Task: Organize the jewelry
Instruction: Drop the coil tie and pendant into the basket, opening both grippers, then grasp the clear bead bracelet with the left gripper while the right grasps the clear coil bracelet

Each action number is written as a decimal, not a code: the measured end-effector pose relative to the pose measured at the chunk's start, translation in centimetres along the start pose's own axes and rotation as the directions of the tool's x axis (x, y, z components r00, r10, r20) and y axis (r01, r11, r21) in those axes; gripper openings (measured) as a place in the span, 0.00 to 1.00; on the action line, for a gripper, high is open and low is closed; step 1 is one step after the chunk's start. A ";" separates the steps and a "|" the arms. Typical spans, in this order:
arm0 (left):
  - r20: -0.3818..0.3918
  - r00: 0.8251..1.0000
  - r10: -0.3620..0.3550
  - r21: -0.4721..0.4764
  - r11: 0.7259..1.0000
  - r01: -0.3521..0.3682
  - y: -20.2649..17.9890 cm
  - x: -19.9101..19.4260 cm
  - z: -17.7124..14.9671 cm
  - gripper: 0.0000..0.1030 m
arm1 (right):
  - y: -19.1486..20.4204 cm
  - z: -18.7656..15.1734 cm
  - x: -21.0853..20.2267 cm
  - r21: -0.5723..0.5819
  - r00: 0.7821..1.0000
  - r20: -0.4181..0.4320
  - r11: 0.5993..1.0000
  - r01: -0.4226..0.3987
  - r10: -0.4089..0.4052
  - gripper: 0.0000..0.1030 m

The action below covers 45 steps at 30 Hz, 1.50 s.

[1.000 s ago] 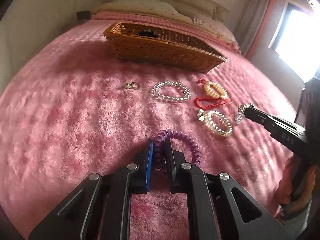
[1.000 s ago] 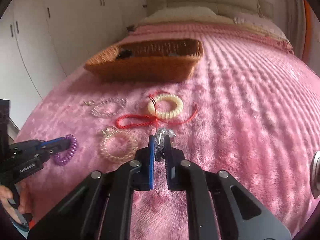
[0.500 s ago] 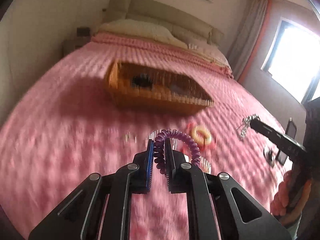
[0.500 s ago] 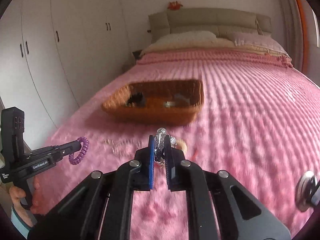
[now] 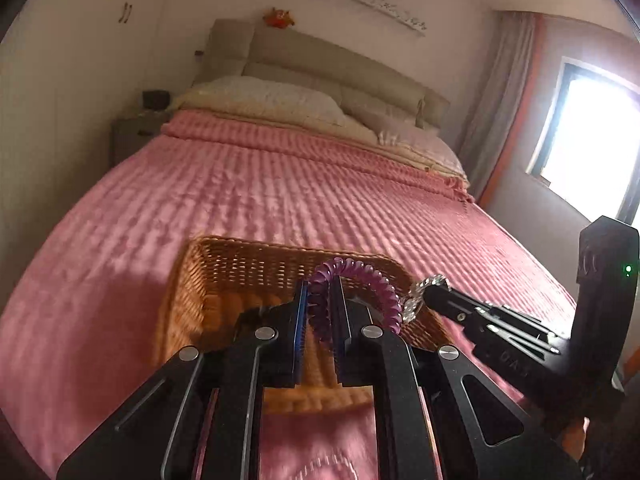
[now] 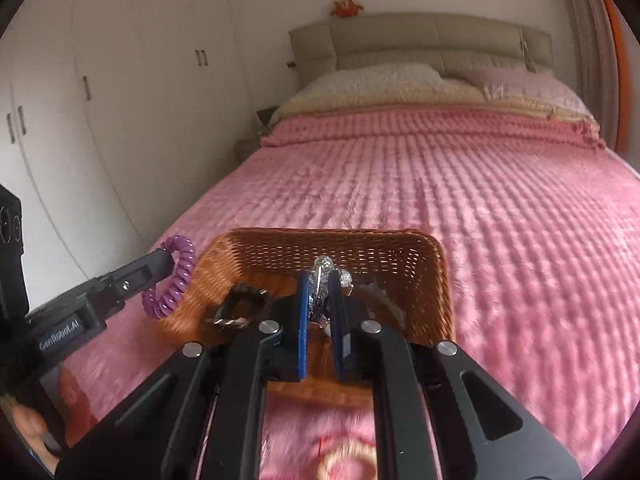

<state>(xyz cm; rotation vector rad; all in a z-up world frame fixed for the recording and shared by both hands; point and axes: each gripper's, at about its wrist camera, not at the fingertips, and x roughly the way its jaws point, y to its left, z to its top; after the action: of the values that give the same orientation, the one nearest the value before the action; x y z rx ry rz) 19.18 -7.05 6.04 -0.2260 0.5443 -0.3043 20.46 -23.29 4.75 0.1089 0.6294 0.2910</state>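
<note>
Nearest, bottom edge of right wrist view: a blurred cream bead bracelet point(image 6: 347, 465) w/ a bit of red cord lies on the pink bedspread point(image 6: 520, 220), just in front of the basket. In the left wrist view a pale bead ring point(image 5: 332, 465) shows at the same low edge, too blurred to tell more.

Left tongs point(image 5: 320, 308) are clamped on a purple coil bracelet point(image 5: 360, 280); the coil loops up and over to the right of the pads, held above the near part of the wicker basket point(image 5: 192, 280). From the right wrist view the same coil point(image 6: 172, 276) hangs just outside the basket's left wall.

Right tongs point(image 6: 322, 292) are closed on a silver sparkly piece point(image 6: 322, 270), pinched between the pads, over the basket interior. In the left wrist view that piece point(image 5: 420, 294) sits at the basket's right rim.

Inside the basket point(image 6: 440, 280): a dark toothed hair clip point(image 6: 240, 304) on the left, a pale ring-shaped item point(image 6: 384, 300) on the right, partly hidden.

Farther back: pillows point(image 6: 376, 80), padded headboard point(image 6: 440, 36), white wardrobe point(image 6: 120, 80) at left.
</note>
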 end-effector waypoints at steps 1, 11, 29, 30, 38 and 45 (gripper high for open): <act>-0.011 1.000 0.000 -0.010 1.000 0.000 0.3 1.3 -0.1 0.09 | -0.5 0.0 1.4 0.015 1.000 -0.024 1.000 -0.007 0.007 0.07; -0.120 0.993 0.008 -0.036 0.999 -0.013 2.6 6.8 -2.3 0.09 | -2.3 -1.9 7.3 0.051 0.990 -0.141 0.998 0.021 -0.014 0.08; 0.016 0.999 -0.046 -0.074 0.996 0.047 3.0 -0.8 -2.5 0.33 | -2.5 -2.8 0.0 0.070 0.999 0.035 0.997 0.019 -0.022 0.24; 0.015 0.998 -0.055 -0.073 0.996 0.056 3.0 -1.4 -2.9 0.33 | -2.2 -3.1 -0.9 0.066 0.999 0.045 0.998 0.022 -0.025 0.24; -0.115 0.988 -0.105 -0.064 0.993 0.098 2.7 -4.9 -9.3 0.33 | 0.4 -10.6 -7.6 0.017 1.000 0.002 1.000 -0.012 0.012 0.24; -0.255 0.960 -0.118 -0.080 0.992 0.101 3.3 -3.1 -12.6 0.33 | 3.0 -17.0 -8.2 -0.071 0.989 -0.145 0.997 0.008 -0.018 0.24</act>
<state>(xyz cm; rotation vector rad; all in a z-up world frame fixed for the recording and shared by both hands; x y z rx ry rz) 10.61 -4.60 -3.92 -0.2832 0.8036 -0.4273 3.32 -22.71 -3.77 0.0157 0.7634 0.3100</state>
